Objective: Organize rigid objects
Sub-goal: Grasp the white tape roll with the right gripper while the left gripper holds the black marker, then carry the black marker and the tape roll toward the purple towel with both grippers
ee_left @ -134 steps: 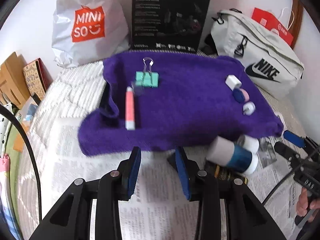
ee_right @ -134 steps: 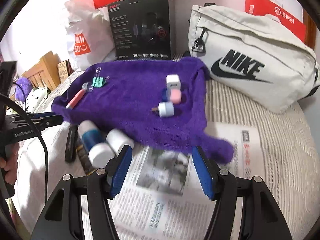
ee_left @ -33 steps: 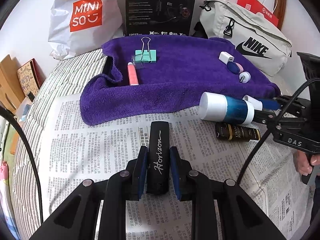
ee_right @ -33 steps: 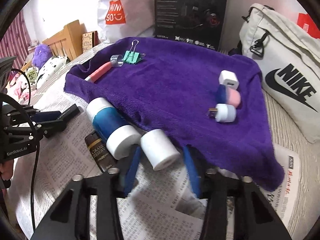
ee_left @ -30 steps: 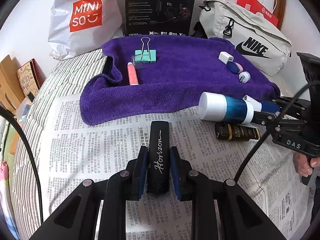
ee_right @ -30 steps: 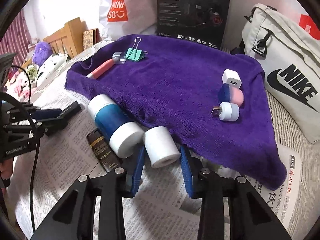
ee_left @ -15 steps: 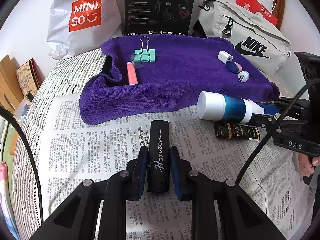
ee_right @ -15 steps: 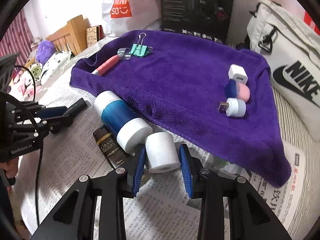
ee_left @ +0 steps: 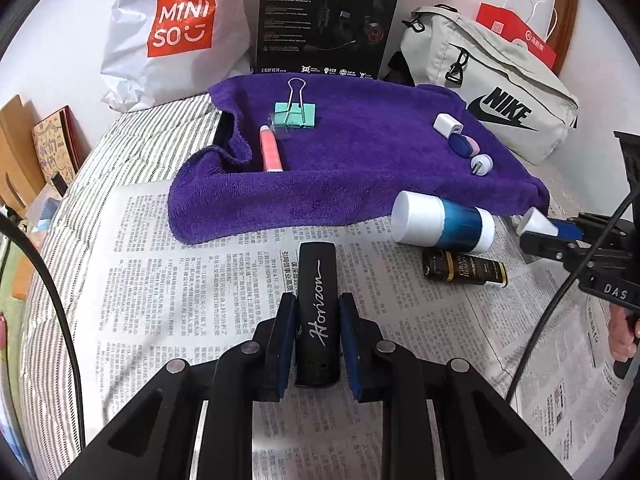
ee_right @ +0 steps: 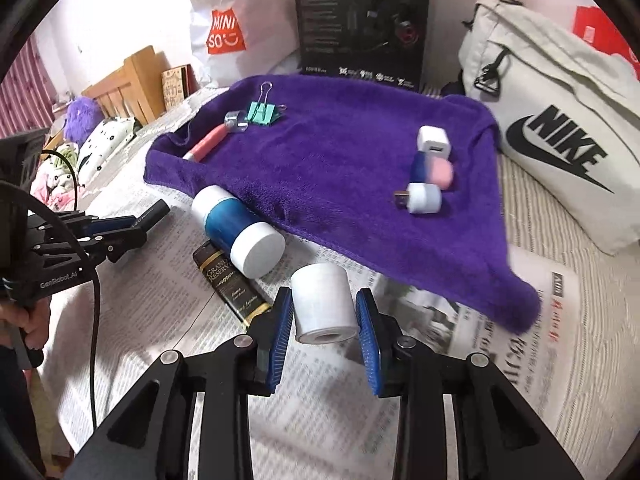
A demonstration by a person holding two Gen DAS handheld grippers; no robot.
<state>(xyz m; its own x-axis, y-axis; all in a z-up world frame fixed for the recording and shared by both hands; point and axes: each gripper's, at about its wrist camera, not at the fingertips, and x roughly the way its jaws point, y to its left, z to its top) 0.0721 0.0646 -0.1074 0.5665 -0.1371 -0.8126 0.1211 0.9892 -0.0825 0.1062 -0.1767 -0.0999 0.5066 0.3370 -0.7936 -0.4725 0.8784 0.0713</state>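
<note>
Black "Horizon" stick [ee_left: 317,312] pinched between the blue pads of the left gripper [ee_left: 317,334], jaws nearly together on it, far end poking out over the newspaper [ee_left: 168,280] just short of the purple towel [ee_left: 360,168]; small white roll [ee_right: 323,302] wedged in the right gripper [ee_right: 323,316], jaws closing in on its sides, also above the newspaper near the towel's front edge; right beside that, lay a blue bottle with white ends [ee_right: 238,230] on its side, touching the towel's hem, with a dark "Grand Reserve" bar [ee_right: 232,284] tucked against it.

Up on the towel: mint binder clip [ee_left: 295,112] and a pink tube [ee_left: 271,152] at the left, kinda touching; white charger cube [ee_left: 448,124], blue-and-pink bit [ee_left: 462,145] and a little white USB plug thing [ee_left: 481,164] bunched at the right.

Behind all that, propped along the wall: Miniso bag [ee_left: 176,28], black headset box [ee_left: 328,20], pale Nike bag [ee_left: 488,92]; spotted a hand [ee_left: 622,332] on the right gripper's handle at the frame edge.
</note>
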